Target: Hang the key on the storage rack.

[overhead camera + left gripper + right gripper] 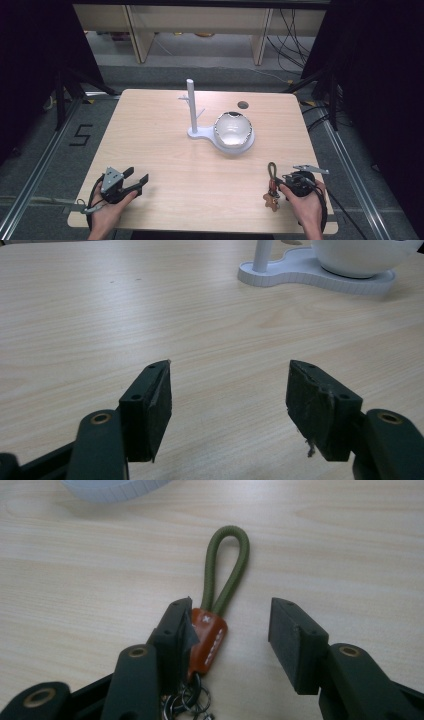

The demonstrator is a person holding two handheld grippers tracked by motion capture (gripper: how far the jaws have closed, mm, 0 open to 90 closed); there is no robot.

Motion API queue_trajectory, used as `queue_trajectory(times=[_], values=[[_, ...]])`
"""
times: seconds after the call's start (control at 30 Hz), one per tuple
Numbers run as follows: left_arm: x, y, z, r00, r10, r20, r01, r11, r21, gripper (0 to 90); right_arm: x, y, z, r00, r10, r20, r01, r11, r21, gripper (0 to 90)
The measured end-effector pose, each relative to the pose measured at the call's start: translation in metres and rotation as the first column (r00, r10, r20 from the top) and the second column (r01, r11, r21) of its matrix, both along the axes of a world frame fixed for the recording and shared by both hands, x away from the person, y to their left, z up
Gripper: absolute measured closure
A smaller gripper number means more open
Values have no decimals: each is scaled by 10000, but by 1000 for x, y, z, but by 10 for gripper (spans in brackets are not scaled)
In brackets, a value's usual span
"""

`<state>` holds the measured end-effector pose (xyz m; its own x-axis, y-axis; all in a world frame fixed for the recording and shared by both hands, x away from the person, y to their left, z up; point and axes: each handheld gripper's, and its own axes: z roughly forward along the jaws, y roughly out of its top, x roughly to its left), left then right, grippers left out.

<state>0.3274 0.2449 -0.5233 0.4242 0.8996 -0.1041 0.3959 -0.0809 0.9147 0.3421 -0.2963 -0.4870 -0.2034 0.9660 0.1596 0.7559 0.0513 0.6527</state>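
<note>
Right gripper: jaws spread wide, nothing clamped; left jaw touching the orange tab, right jaw well clear
Left gripper: wide open, empty, over bare table at 7 o'clock
Keychain: flat on the table at 5 o'clock, between the right jaws; green cord loop pointing to 12, orange tab below it, metal rings nearest the hand
Handling: probably light, floppy at the cord, rings loose and slippery
Best hold: across the flat orange tab, likely stiffest
Stand with bowl: well apart, toward 12 o'clock
</note>
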Motion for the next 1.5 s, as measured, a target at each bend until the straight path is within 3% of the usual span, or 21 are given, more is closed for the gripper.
queue_trajectory(times=[0.1, 0.17, 0.2, 0.23, 0.27, 0.3, 0.4, 0.43, 0.57, 0.6, 0.77, 0.8, 0.97, 1.0, 1.03, 1.07, 1.1, 1.27, 1.3, 1.33, 1.5], values=[[0, -1, 1, 9999, 58, -89, -57, 9999, 120, 344, 1, 0, 4, 9966, -224, -792, 258, 9988, 414, 537], [0, -1, 1, 9999, 61, -113, -60, 9999, 143, 344, 3, -2, 6, 9935, -286, -1099, 303, 9995, 131, 557], [0, -1, 1, 9999, 81, -112, -79, 9999, 117, 344, 3, 1, 7, 9900, -400, -1354, 464, 9979, 445, 561], [0, -1, 1, 9999, 87, -106, -86, 9999, 132, 344, 5, -4, 7, 9925, 29, -1225, -3, 9998, 208, 563], [0, -1, 1, 9999, 82, -94, -81, 9999, 123, 344, 7, -5, 8, 9896, -74, -1437, 78, 10000, 17, 563], [0, -1, 1, 9999, 68, -86, -67, 9999, 122, 344, 6, -1, 10, 9859, -321, -1642, 394, 9984, 417, 565], [-1, -1, 0, 10000, -41, 37, 41, 10000, 54, 344, 10, -4, 14, 9826, -139, -1854, 115, 9998, -144, 573], [-1, -1, 0, 10000, -81, 27, 81, 10000, 47, 344, 12, -4, 13, 9835, -12, -1811, 24, 10000, 63, 576], [-1, 0, 1, 10000, -27, -29, 27, 10000, 21, 344, 14, 7, 21, 9561, -309, -2913, 539, 9960, 710, 576], [-1, 0, 1, 10000, -37, -29, 37, 10000, 47, 344, 16, 6, 20, 9600, -346, -2779, 383, 9992, 80, 576], [-1, -1, 0, 9999, -105, 11, 105, 9999, 54, 344, 24, 10, 21, 9390, 9, -3440, 28, 9999, 102, 578], [-1, -1, 0, 9999, -127, 21, 127, 9999, 74, 345, 25, 14, 22, 9296, -255, -3677, 339, 9993, 164, 580], [-1, -2, 0, 9999, -128, -2, 128, 9999, 35, 345, 32, 24, 18, 9188, -609, -3899, 743, 9970, 194, 586], [-1, -2, 0, 9999, -126, 4, 126, 9999, 40, 345, 34, 21, 19, 9128, -248, -4076, 262, 9997, -21, 590], [-1, -2, 0, 9999, -135, 9, 135, 9999, 64, 345, 35, 27, 19, 9040, -749, -4208, 902, 9958, 164, 593], [-1, -2, 1, 9999, -125, -27, 126, 9998, 137, 346, 37, 24, 17, 9172, -455, -3958, 495, 9988, -2, 594], [-1, -2, 1, 9999, -136, -26, 137, 9998, 110, 346, 38, 26, 19, 9033, -531, -4257, 612, 9981, 55, 599], [-2, -3, 1, 9999, -171, -15, 171, 9998, 118, 345, 45, 27, 17, 8990, -451, -4357, 334, 9988, -344, 612], [-1, -3, 0, 9999, -158, -30, 159, 9999, 53, 345, 45, 31, 18, 8796, -783, -4693, 804, 9966, -156, 615], [-1, -2, 1, 9999, -149, -49, 150, 9999, 63, 346, 47, 28, 17, 8945, -550, -4437, 397, 9982, -439, 616], [-1, -2, 1, 9999, -157, -57, 157, 9999, 53, 345, 51, 31, 16, 8834, -726, -4629, 614, 9973, -393, 624]])
